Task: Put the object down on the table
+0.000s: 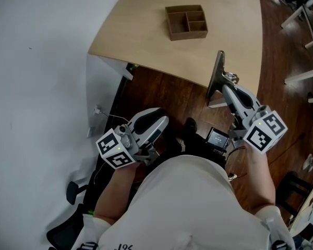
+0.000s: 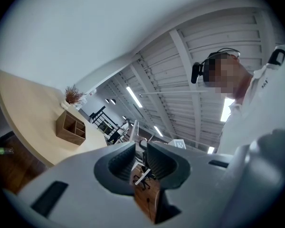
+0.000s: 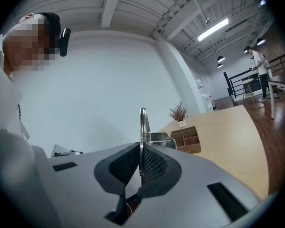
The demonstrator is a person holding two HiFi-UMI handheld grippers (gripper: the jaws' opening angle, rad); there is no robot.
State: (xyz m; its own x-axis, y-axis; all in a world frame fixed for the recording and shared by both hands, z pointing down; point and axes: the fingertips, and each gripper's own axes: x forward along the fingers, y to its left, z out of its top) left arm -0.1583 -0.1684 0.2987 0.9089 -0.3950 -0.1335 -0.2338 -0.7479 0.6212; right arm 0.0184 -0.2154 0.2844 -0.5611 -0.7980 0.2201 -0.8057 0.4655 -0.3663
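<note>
Head view, nearest me: the left tongs (image 2: pixel 141 159) stand narrowly apart with nothing between them, while the right tongs (image 3: pixel 140 161) clamp the thin metal object (image 1: pixel 216 78), upright over the floor just short of the bench (image 1: pixel 141 38). Nothing is set down yet, so I judge the whole placement remains. Farther off sits a wooden compartment box (image 1: pixel 186 21); I read no writing.

No readable text, label, number or sign anywhere.
</note>
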